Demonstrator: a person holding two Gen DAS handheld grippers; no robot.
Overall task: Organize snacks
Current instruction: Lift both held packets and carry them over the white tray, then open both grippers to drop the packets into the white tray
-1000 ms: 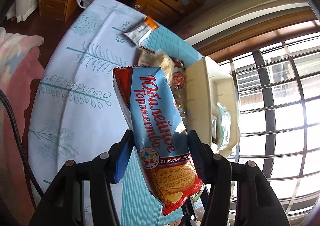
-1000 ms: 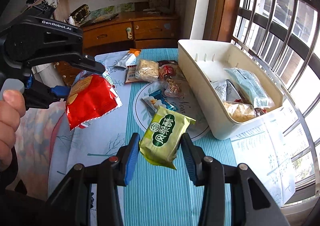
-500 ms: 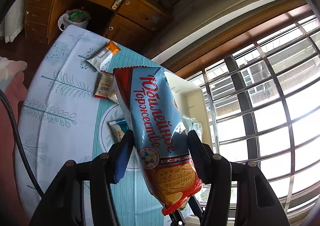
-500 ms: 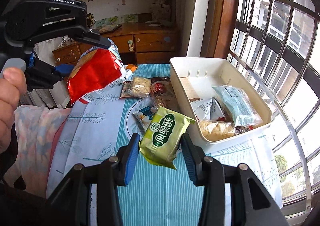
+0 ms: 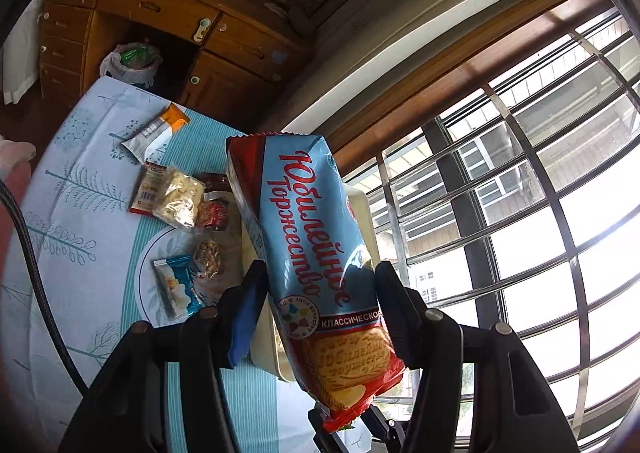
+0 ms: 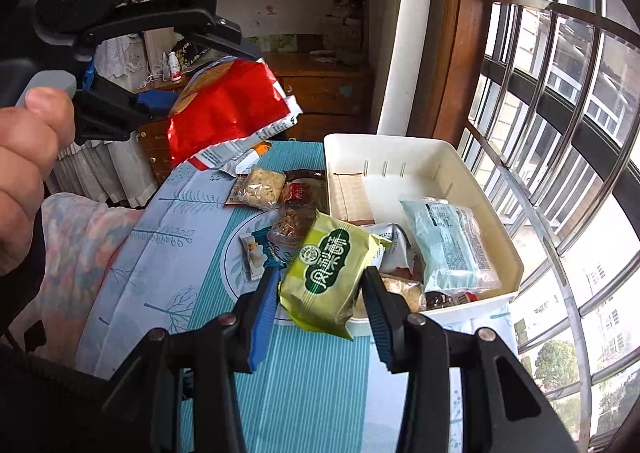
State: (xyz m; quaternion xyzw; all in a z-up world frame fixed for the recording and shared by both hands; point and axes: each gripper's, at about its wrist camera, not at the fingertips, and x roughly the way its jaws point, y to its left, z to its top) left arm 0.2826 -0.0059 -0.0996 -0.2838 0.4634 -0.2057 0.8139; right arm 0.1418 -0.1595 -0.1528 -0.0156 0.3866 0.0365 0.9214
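Left gripper (image 5: 316, 285) fingers clamp the light, crinkly blue-red biscuit packet (image 5: 316, 253) mid-body; right gripper (image 6: 322, 293) fingers pinch the soft green foil snack pack (image 6: 328, 277)

Blue-and-red biscuit pack (image 5: 316, 253), green snack packet (image 6: 330, 273), white bin (image 6: 400, 151), and a striped teal cloth (image 6: 316, 381), apparently leaf-printed.

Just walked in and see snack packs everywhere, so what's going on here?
A person is sorting snacks with two hand-held tongs. The left tongs grip a blue-and-red biscuit pack in the air; the right tongs hold a green pastry pack beside the white bin. Several snacks remain on the table.
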